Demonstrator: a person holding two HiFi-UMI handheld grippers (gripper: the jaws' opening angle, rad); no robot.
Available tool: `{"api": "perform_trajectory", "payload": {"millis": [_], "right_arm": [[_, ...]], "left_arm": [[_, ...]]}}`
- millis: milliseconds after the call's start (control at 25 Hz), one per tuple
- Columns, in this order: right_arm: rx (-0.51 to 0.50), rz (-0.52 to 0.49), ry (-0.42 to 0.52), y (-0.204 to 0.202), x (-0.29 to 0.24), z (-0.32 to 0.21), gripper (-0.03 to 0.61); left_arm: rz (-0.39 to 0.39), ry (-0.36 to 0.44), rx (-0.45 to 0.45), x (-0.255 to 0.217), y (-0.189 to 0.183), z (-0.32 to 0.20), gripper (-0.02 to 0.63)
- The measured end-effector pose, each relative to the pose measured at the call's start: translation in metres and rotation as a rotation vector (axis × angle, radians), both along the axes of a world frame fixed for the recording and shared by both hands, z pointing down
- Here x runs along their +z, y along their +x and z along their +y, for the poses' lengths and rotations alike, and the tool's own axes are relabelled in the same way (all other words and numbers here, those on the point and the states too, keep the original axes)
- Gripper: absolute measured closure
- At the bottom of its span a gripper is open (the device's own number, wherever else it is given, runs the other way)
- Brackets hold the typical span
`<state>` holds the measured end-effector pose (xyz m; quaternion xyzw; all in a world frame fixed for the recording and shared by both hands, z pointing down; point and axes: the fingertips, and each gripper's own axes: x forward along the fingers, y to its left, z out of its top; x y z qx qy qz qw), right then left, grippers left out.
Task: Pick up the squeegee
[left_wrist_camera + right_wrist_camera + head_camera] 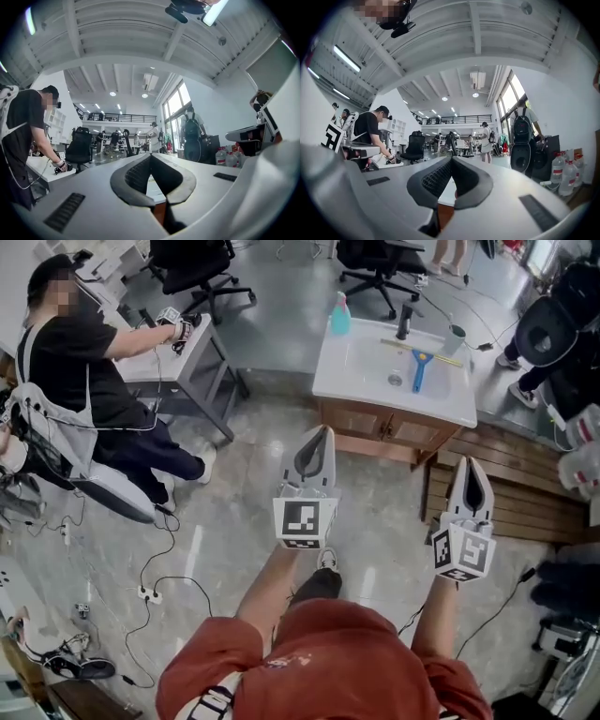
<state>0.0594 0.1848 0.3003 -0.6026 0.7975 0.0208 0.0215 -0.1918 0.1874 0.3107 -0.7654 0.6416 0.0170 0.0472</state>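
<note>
From where I stand, the blue-handled squeegee (419, 371) lies in the basin of the white sink counter on its wooden cabinet (375, 381), handle end toward the person and cross blade toward the black tap (404, 322). The person is well short of it, with bare floor between. Both tools are held level and pointed at the sink. The grey-and-white left gripper (322, 431) has its dark pads closed tip to tip on nothing, as its own view confirms (150, 157). The matching right gripper (470, 463) is closed and empty too (451, 159). The step in hand looks like the approach. To do it well, I'd say close in squarely on the cabinet front and mind the brown slatted boards (511, 493) by the right foot. The right gripper sits more in line with the basin, so it seems the natural one to use. Its jaws should part before it dips over the rim, not after. The pads should take the handle across its middle, clear of the grey cup (455, 338) and the teal spray bottle (339, 315). A smooth plastic handle can skid on the basin, so a straight, centred descent matters.
</note>
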Motion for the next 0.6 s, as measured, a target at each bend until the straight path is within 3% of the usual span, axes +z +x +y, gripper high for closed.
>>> {"api": "perform_trajectory", "payload": {"millis": [160, 400, 600], "right_arm": [[-0.018, -0.068, -0.053, -0.028, 0.012, -0.041, 0.570], [-0.003, -0.060, -0.055, -0.059, 0.020, -0.078, 0.570], [-0.001, -0.047, -0.046, -0.072, 0.018, -0.095, 0.570]], "left_arm": [[-0.002, -0.011, 0.009, 0.006, -0.033, -0.038, 0.600], [0.014, -0.028, -0.007, 0.015, -0.076, -0.070, 0.600], [0.026, -0.029, -0.003, 0.011, -0.086, -0.087, 0.600]]}}
